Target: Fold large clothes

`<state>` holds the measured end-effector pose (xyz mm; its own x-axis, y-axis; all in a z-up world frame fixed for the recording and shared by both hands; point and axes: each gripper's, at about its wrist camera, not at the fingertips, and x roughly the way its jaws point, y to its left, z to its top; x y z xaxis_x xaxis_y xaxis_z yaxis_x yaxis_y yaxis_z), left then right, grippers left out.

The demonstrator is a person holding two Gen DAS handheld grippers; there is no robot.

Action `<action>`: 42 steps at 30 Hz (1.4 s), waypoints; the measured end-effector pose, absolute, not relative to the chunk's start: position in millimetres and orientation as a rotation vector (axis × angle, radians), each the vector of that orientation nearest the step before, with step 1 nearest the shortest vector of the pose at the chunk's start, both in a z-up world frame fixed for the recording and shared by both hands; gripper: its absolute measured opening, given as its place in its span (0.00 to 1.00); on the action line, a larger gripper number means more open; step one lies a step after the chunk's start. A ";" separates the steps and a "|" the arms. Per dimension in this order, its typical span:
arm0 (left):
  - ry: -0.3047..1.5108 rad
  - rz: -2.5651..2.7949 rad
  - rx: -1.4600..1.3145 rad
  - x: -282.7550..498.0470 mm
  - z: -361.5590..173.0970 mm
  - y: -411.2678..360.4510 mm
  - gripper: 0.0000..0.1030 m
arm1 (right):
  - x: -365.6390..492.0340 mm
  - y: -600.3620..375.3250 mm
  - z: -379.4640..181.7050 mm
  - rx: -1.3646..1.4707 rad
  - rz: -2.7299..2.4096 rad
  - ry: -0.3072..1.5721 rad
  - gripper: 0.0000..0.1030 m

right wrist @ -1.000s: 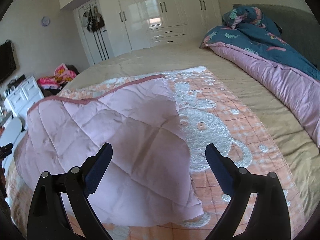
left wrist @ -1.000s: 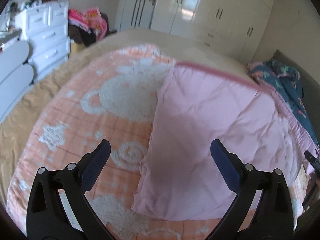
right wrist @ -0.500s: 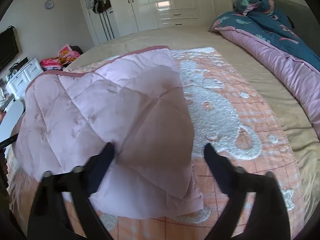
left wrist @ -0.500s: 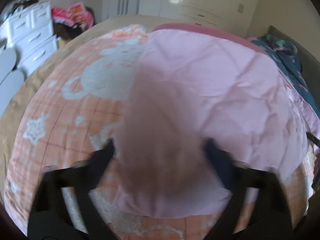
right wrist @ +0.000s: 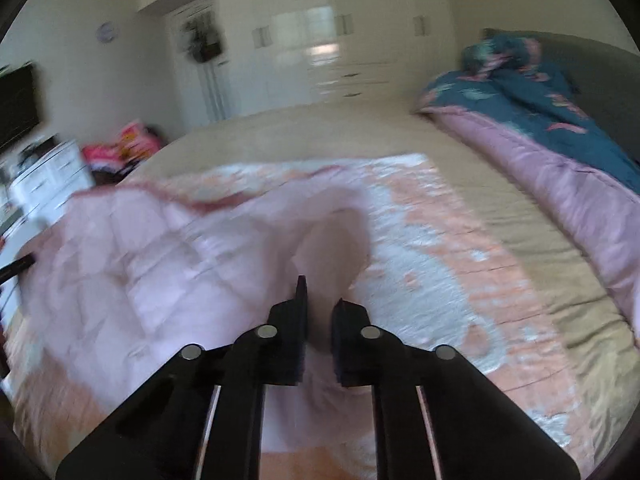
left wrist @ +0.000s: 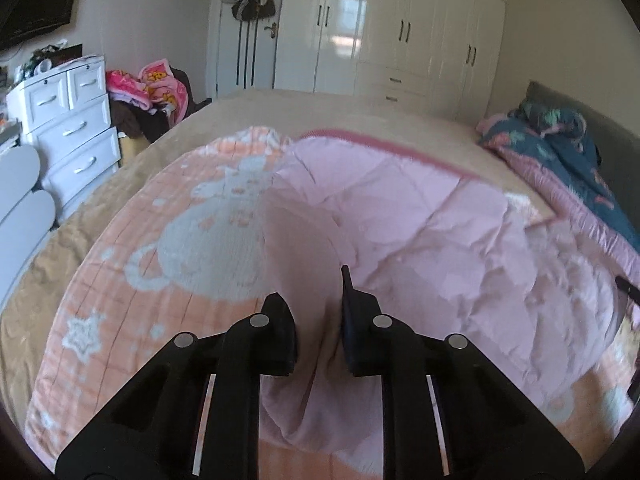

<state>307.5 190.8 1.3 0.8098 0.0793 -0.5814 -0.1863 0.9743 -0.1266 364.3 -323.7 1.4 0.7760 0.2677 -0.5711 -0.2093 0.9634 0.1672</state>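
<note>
The pink quilted blanket (left wrist: 420, 240) lies folded over on the orange patterned blanket (left wrist: 132, 292) across the bed (left wrist: 360, 116). The left gripper (left wrist: 318, 304) is clamped on a bunched corner of it, the rest spreading away toward 1 o'clock. The right gripper (right wrist: 318, 316) pinches the other corner, the cloth (right wrist: 140, 264) running off toward 10 o'clock. The right view is motion-blurred; the gripped edges are hidden between the fingers. A teal floral duvet (right wrist: 540, 96) sits at 2 o'clock.

The left gripper (left wrist: 318, 304) pinches a fold of the pink quilt (left wrist: 420, 240) over the orange blanket (left wrist: 132, 304).
</note>
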 end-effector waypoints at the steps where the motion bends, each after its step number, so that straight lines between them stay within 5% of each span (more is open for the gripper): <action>1: 0.605 0.145 -0.192 312.6 2.1 192.4 0.09 | 369.5 -329.5 2.3 0.142 0.268 0.634 0.09; 30: 0.717 0.210 -0.252 384.3 -47.0 208.8 0.12 | 455.1 -298.7 -58.4 0.082 0.100 0.811 0.10; 37: 0.747 0.231 -0.233 385.4 -51.0 205.7 0.15 | 443.9 -304.3 -59.4 0.089 0.093 0.827 0.22; 42: 0.764 0.245 -0.229 379.8 -45.5 206.2 0.18 | 421.1 -306.1 -50.2 0.080 0.100 0.808 0.65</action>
<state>379.8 206.2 -45.5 0.6963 0.1351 -0.7049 -0.3003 0.9469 -0.1151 421.1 -306.1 -50.2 0.6865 0.1200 -0.7171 -0.0589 0.9922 0.1097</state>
